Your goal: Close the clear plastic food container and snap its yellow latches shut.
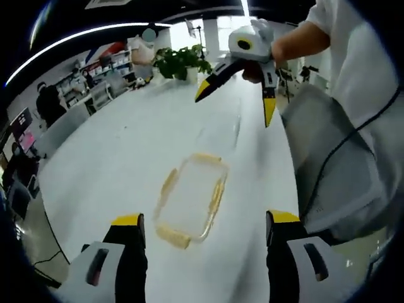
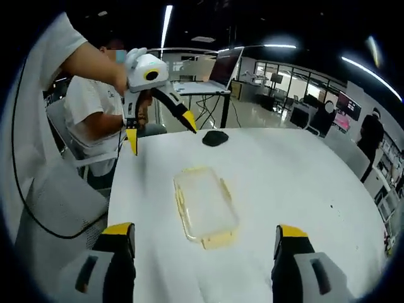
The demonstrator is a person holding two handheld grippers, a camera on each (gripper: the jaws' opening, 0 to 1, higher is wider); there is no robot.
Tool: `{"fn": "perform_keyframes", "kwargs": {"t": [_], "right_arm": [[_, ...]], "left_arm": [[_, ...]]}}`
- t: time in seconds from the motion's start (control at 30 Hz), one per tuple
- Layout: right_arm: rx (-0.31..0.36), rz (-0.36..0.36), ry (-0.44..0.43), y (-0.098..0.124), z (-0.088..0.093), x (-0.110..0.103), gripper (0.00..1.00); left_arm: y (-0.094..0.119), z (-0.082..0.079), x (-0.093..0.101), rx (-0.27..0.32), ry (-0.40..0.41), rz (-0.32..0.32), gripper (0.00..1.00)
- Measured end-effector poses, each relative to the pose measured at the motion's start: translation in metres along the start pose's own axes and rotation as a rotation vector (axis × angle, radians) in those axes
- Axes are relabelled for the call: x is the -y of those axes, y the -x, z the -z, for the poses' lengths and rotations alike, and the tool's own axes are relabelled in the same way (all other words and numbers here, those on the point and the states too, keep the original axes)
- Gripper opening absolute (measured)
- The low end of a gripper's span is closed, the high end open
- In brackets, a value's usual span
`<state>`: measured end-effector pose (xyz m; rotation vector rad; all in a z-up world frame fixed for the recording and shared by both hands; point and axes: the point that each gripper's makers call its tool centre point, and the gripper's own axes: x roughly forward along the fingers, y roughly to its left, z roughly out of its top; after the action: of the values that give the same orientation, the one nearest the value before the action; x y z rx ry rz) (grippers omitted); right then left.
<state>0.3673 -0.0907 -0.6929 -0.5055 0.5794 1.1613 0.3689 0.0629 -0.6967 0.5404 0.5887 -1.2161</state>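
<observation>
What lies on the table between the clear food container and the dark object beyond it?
In the right gripper view, only bare white table lies between the clear food container and the dark object.

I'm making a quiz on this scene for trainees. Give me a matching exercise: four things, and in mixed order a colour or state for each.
Things:
1. container
2. table
3. plant
4. left gripper

Colours or states:
A. green, at the table's far end
B. clear with yellow latches, lying flat
C. open, held above the table
D. white, broad

Pairs: 1-B, 2-D, 3-A, 4-C
</observation>
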Motion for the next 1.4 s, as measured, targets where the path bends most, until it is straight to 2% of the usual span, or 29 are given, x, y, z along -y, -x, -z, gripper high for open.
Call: {"fn": "perform_keyframes", "kwargs": {"t": [0.1,0.13,0.27,0.33,0.5,0.6,0.7,0.87,0.97,1.13,1.23,1.4], "right_arm": [[-0.005,-0.013,0.026,-0.006,0.000,0.000,0.83],[-0.010,-0.018,0.024,-0.007,0.000,0.000,0.84],[-0.039,-0.032,0.037,-0.016,0.006,0.003,0.83],[-0.046,-0.038,0.053,-0.018,0.008,0.003,0.79],[-0.094,-0.050,0.065,-0.028,0.019,0.006,0.79],[-0.109,-0.061,0.063,-0.031,0.023,0.008,0.78],[-0.150,-0.065,0.057,-0.036,0.030,0.012,0.77],[-0.167,-0.091,0.083,-0.044,0.032,0.015,0.69],[-0.176,-0.102,0.085,-0.050,0.036,0.017,0.68],[-0.227,-0.102,0.118,-0.059,0.045,0.023,0.64],[-0.235,-0.102,0.140,-0.062,0.049,0.025,0.61],[-0.253,-0.137,0.133,-0.066,0.055,0.024,0.57]], "left_arm": [[-0.004,0.007,-0.005,-0.015,-0.003,0.019,0.76],[-0.006,0.011,-0.008,-0.030,-0.028,0.023,0.75],[-0.011,0.009,-0.013,-0.017,-0.049,0.061,0.72],[-0.014,0.010,-0.016,-0.024,-0.066,0.072,0.70],[-0.023,0.017,-0.018,-0.053,-0.132,0.135,0.67],[-0.026,0.021,-0.022,-0.062,-0.138,0.152,0.64],[-0.030,0.028,-0.030,-0.086,-0.146,0.153,0.63],[-0.037,0.035,-0.032,-0.113,-0.174,0.174,0.59],[-0.041,0.041,-0.033,-0.133,-0.169,0.189,0.61],[-0.047,0.053,-0.038,-0.177,-0.186,0.194,0.58],[-0.051,0.058,-0.036,-0.188,-0.194,0.216,0.54],[-0.057,0.059,-0.036,-0.206,-0.199,0.222,0.50]]}}
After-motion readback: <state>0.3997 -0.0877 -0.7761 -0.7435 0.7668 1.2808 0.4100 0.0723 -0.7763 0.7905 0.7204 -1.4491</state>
